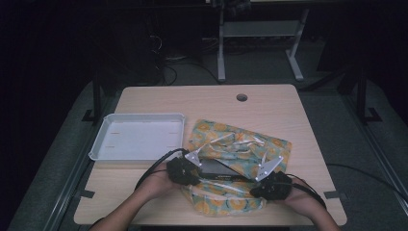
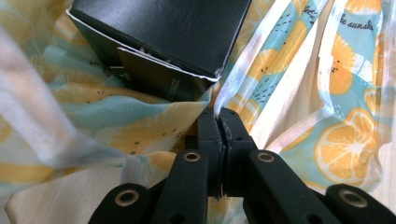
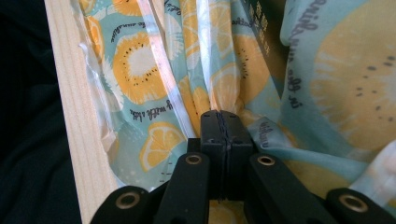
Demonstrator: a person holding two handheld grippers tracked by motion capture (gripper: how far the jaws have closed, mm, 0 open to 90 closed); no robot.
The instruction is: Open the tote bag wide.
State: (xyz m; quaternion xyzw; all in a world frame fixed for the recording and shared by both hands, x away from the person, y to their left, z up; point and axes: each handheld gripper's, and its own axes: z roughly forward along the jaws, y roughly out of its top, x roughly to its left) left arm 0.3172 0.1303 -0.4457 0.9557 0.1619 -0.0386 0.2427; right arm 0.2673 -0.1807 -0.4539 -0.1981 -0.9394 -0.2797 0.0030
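Fabric is pinched in both sets of jaws: the left gripper (image 1: 191, 161) and the right gripper (image 1: 265, 169) are each clamped on an edge of the citrus-print bag (image 1: 240, 144), which lies on the bench (image 1: 202, 98) just right of the white tray (image 1: 137, 137). A black box (image 2: 173, 37) sits partly inside the bag's mouth, between the two grippers, its corner poking out near the left jaws.

Judging from this, the work is getting the box into or out of the bag, and the risks lie in the thin material. The film is slick, so a pull could slide it out of one grip and let the mouth collapse over the box. Uneven pulling could tear a seam or tip the box. In the right gripper view the bag lies close to the bench edge (image 3: 77, 140), so a tug toward the person could drag everything off.
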